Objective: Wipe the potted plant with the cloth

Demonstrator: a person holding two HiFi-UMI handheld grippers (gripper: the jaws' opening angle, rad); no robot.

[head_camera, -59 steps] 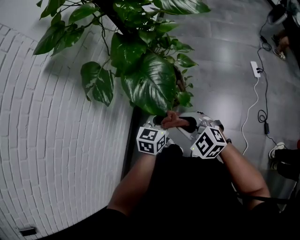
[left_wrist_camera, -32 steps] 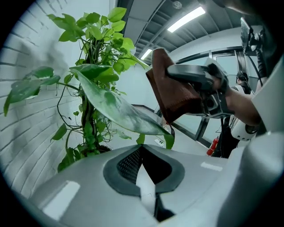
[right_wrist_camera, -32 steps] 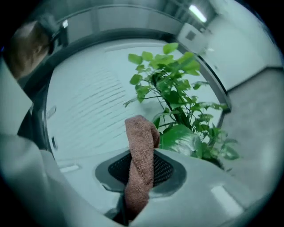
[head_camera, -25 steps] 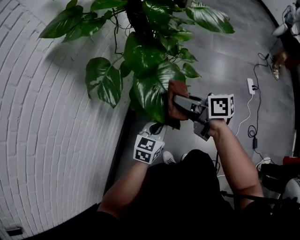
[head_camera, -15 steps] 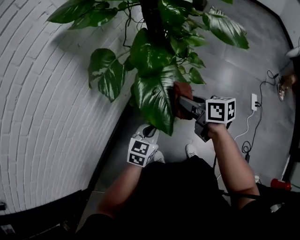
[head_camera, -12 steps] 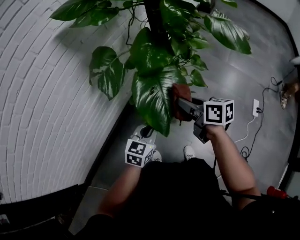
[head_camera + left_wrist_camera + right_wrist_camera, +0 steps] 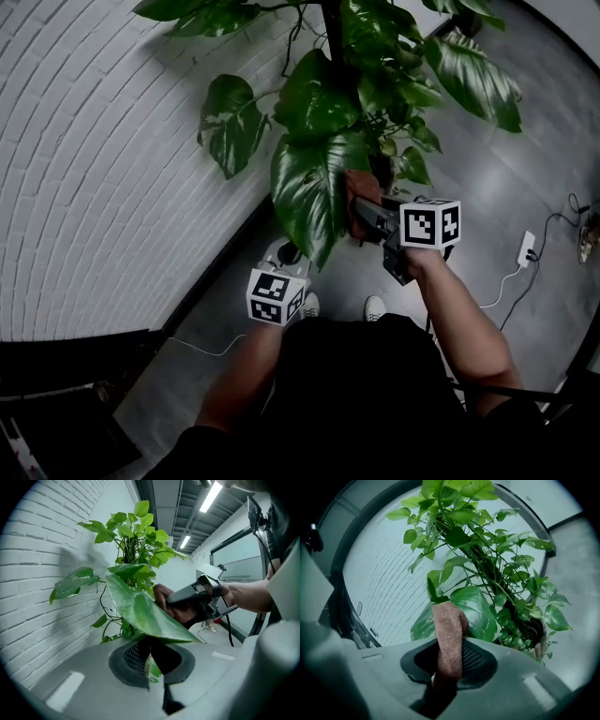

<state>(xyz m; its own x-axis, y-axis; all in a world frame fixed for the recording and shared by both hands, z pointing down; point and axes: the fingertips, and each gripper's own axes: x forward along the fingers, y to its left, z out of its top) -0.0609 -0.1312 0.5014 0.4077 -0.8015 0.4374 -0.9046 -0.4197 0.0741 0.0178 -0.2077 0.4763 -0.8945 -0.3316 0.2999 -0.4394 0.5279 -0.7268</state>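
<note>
A white brick wall fills the left of the head view, and a grey floor runs off to the right. Where they meet stands the potted plant, tall and leafy; the right gripper view shows its pot low at the right. One large leaf hangs down from the plant toward the person, between the two grippers.

The right gripper is level with the middle of that leaf, on its right side. Its jaws are clamped on the cloth, a brown towelling piece that stands up out of the jaws with its folded top bent over. In the head view the cloth is pressed against the right edge of the large leaf. The left gripper view shows the same contact, with the cloth bunched behind the leaf blade.

The left gripper sits lower and nearer the person, under the leaf's tip. Its jaws are together, and the leaf's lower edge is pinched at their tips. The blade stretches up and away from them.

On the floor a white power strip with its cable lies well to the right, and the person's shoe shows below the leaf.
</note>
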